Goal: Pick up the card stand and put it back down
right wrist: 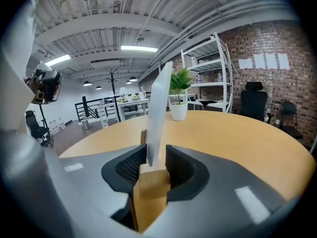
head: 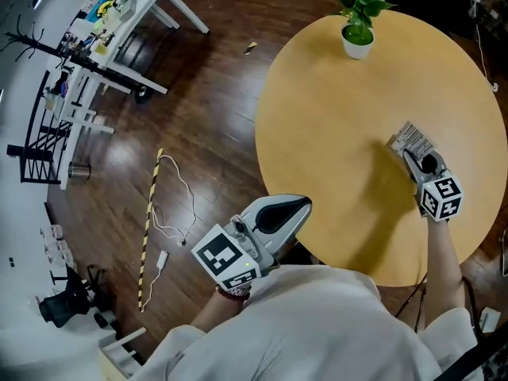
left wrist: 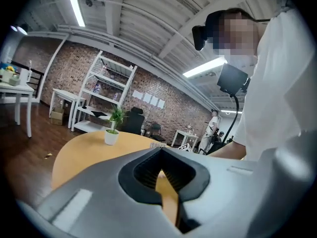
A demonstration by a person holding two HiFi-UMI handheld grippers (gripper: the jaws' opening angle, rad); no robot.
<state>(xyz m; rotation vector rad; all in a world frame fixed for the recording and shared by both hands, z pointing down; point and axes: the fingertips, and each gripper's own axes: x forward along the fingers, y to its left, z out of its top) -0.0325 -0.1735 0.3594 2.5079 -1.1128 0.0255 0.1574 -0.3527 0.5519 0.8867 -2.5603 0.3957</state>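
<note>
Card stand point(right wrist: 159, 114) upright, base lengthwise between clamped right gripper point(right wrist: 152, 163) fingers

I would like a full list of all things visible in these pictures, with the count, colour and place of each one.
table: one, yellow-brown, round, right half of the head view
potted plant: one, green leaves in a white pot, far edge of the table
card stand: one, wooden base with a pale card, at the table's right side
cable: one, white, on the dark floor left of the table
striped strip: one, yellow and black, on the floor beside the cable
desk: one, white, far left of the room
left gripper: one, grey, shut and empty, at the table's near edge
right gripper: one, grey, shut on the card stand
</note>
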